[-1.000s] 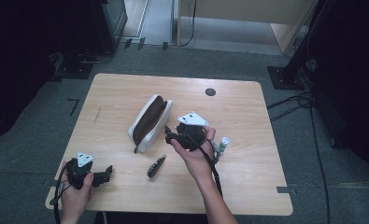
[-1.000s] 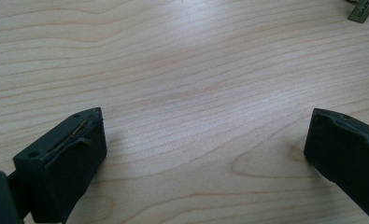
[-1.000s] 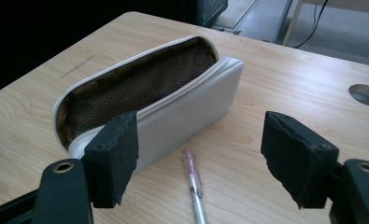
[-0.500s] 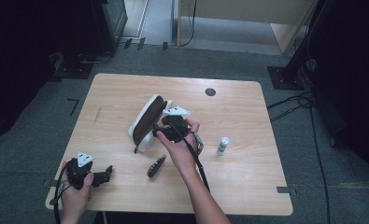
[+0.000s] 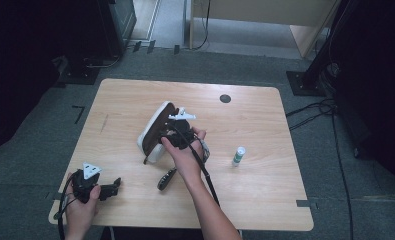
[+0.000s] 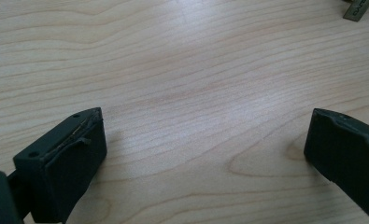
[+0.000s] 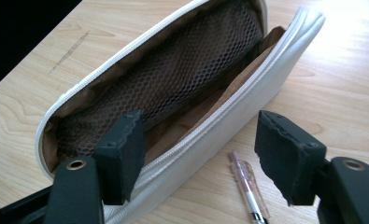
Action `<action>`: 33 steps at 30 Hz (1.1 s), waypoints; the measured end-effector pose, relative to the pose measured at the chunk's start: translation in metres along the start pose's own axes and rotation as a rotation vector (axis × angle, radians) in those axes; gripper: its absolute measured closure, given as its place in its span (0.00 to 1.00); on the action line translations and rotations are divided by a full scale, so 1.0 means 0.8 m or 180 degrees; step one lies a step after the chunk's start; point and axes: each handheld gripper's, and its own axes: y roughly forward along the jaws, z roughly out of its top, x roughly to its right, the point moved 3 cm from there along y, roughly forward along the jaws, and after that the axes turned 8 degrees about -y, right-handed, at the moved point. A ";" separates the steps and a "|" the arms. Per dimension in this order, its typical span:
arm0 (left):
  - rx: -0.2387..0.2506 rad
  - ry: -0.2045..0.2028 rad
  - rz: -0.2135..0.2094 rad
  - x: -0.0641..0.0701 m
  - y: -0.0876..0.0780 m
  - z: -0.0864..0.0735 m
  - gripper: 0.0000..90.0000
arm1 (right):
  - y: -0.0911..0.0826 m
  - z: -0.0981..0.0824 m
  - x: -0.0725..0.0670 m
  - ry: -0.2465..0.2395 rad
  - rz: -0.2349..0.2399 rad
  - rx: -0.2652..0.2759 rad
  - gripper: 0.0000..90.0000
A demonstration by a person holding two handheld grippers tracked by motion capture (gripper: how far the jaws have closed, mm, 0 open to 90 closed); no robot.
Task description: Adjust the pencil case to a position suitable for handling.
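A white zip pouch (image 5: 152,131) with a brown lining lies unzipped at the table's middle. In the right gripper view its mesh pocket (image 7: 182,79) shows inside. My right gripper (image 5: 169,134) is at the pouch's near end. Its jaws have just been closing and straddle the pouch's white wall (image 7: 205,140), one pad inside and one outside, with gaps left on both sides. My left gripper (image 5: 110,189) rests open near the front left corner, with bare wood between its jaws (image 6: 205,144).
A white and green tube (image 5: 238,156) lies right of the hand. A dark slim object (image 5: 166,178) lies in front of the pouch. A thin pink pen (image 7: 247,184) lies beside the pouch wall. A black round spot (image 5: 225,98) marks the table's far side.
My right gripper has moved left and away from the tube onto the pouch's open end, and its jaws have narrowed. The left gripper has kept still.
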 end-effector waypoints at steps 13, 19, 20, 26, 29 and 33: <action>-0.0001 0.0000 0.0000 0.000 0.000 0.000 0.00 | 0.016 0.000 -0.004 0.0083 -0.0006 -0.0096 0.48; -0.0005 0.0001 -0.0002 0.000 0.000 0.000 0.00 | 0.019 0.003 -0.002 0.0203 -0.0098 -0.0179 0.67; -0.0004 0.0001 -0.0002 0.000 0.000 0.000 0.00 | 0.019 0.004 -0.001 0.0211 -0.0114 -0.0174 0.70; -0.0004 0.0001 -0.0002 0.000 0.000 0.000 0.00 | 0.018 0.006 0.000 0.0242 -0.0108 -0.0112 0.89; -0.0005 0.0001 -0.0002 0.000 0.000 0.000 0.00 | 0.018 0.006 -0.001 0.0207 -0.0050 -0.0112 0.94; -0.0005 0.0002 -0.0003 0.000 0.000 0.000 0.00 | 0.015 0.009 -0.007 0.0057 0.0056 -0.0068 0.95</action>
